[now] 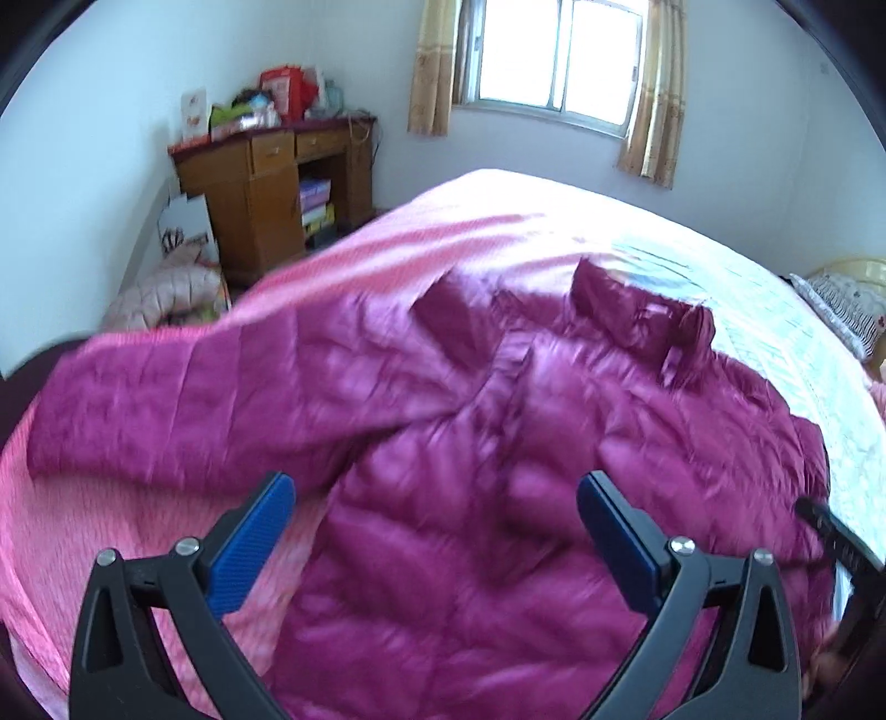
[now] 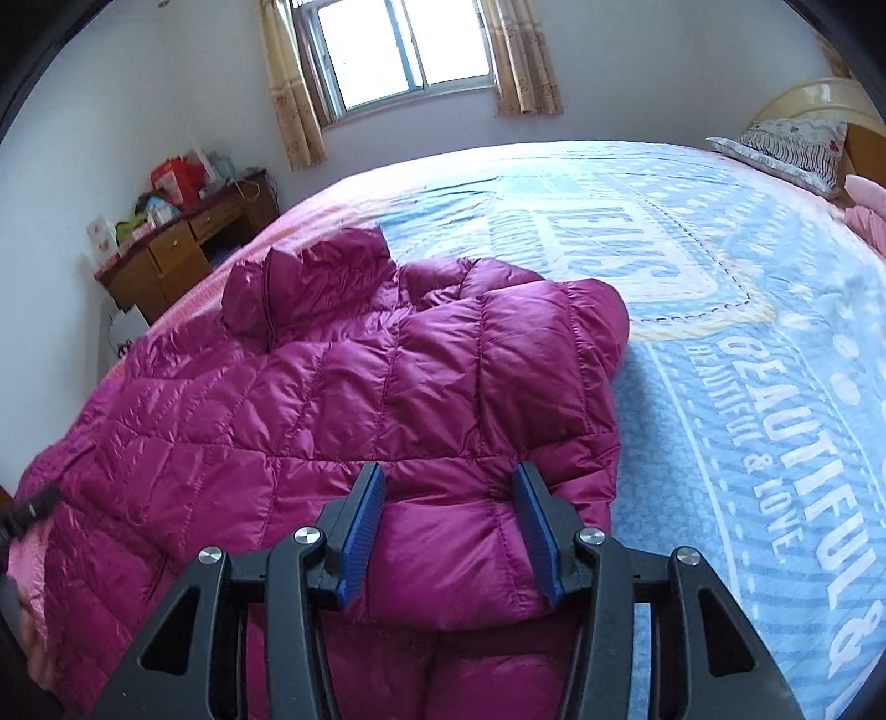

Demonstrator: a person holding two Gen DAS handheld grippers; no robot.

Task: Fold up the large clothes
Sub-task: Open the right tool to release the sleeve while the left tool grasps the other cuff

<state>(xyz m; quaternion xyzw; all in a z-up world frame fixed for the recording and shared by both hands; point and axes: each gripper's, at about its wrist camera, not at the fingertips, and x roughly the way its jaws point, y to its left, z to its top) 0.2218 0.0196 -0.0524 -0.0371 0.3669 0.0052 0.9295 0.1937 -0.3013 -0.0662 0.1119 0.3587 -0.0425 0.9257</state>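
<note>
one magenta puffer jacket [image 2: 343,376] lies on the bed [image 2: 747,310], and only the right wrist view shows the right gripper [image 2: 448,515] clamping its folded sleeve. the left wrist view alone shows the left gripper [image 1: 437,531] spread wide above the jacket, holding nothing; one window [image 1: 554,55], one desk [image 1: 266,188]

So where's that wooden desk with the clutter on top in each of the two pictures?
Left wrist view: the wooden desk stands upper left, against the wall beyond the bed.
Right wrist view: the desk sits at the left edge, smaller, behind the magenta jacket.
Shared landmark: the curtained window.
</note>
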